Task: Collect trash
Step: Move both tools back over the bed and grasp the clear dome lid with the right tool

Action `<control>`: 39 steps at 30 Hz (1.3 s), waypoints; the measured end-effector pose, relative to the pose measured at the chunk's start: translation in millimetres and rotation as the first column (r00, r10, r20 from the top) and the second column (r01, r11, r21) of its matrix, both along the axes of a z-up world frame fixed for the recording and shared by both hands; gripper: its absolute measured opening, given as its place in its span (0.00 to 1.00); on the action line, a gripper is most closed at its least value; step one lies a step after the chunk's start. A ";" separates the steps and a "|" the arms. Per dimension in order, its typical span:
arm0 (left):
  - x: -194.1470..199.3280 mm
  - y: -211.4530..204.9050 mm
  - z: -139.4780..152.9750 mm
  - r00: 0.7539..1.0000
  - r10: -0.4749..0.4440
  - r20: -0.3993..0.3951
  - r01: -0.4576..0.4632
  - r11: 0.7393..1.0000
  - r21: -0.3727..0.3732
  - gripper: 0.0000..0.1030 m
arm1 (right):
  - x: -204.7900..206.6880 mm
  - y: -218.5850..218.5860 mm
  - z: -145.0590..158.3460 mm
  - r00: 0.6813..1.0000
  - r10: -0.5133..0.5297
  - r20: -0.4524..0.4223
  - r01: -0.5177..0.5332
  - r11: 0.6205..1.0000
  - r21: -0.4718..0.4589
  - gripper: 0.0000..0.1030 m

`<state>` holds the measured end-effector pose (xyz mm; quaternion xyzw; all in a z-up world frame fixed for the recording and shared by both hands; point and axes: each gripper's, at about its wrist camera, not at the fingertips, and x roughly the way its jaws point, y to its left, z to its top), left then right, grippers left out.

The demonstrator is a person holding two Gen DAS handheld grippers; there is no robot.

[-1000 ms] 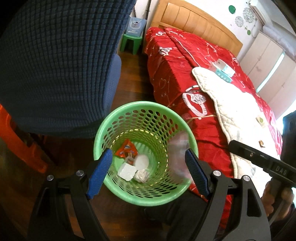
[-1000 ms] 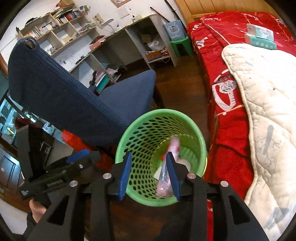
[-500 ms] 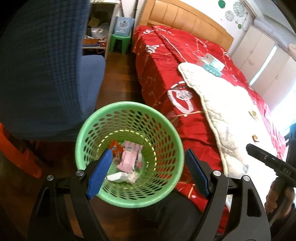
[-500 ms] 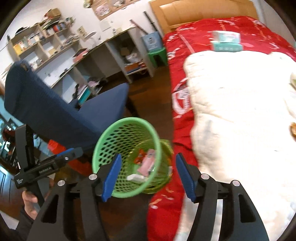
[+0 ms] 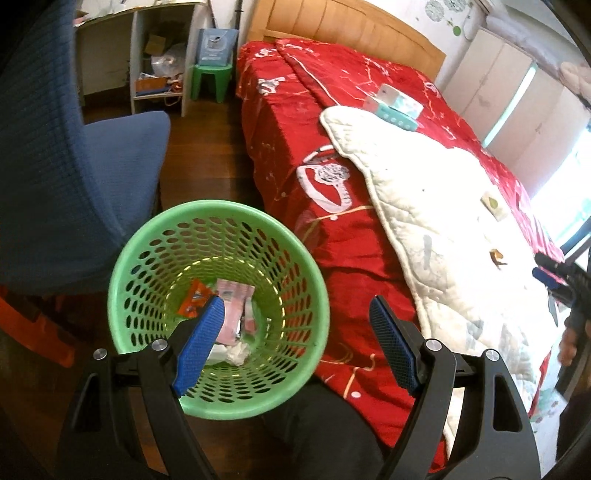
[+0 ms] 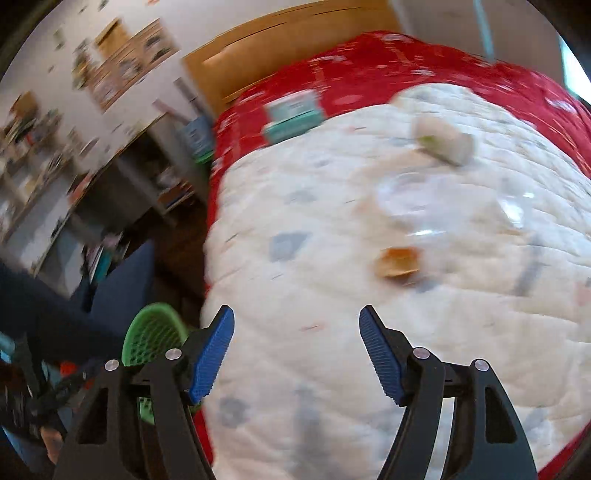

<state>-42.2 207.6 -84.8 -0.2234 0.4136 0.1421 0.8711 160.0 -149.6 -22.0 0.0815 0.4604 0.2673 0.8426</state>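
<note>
With both tongs wide and empty, the right tongs (image 6: 296,349) having just been opening, I judged it best to slow over the white quilted blanket (image 6: 332,369) and line up on the small orange-brown scrap (image 6: 397,262), leaving the left tongs (image 5: 295,345) above the green perforated plastic basket (image 5: 310,266).

Home bedroom, bed (image 5: 332,206) with red cover, wooden headboard (image 5: 351,33), wardrobe (image 5: 517,107)

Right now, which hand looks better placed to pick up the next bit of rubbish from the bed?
Right. Its hand-held gripper is open and empty over the white quilt, facing the orange scrap. The left hand-held gripper hovers above the green basket.
</note>
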 end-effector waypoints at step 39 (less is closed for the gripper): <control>168.8 -131.5 16.4 0.945 -0.324 -0.034 0.325 0.944 0.047 0.77 | 183.5 -128.2 -63.6 0.969 -0.247 0.011 0.241 0.937 -0.252 0.52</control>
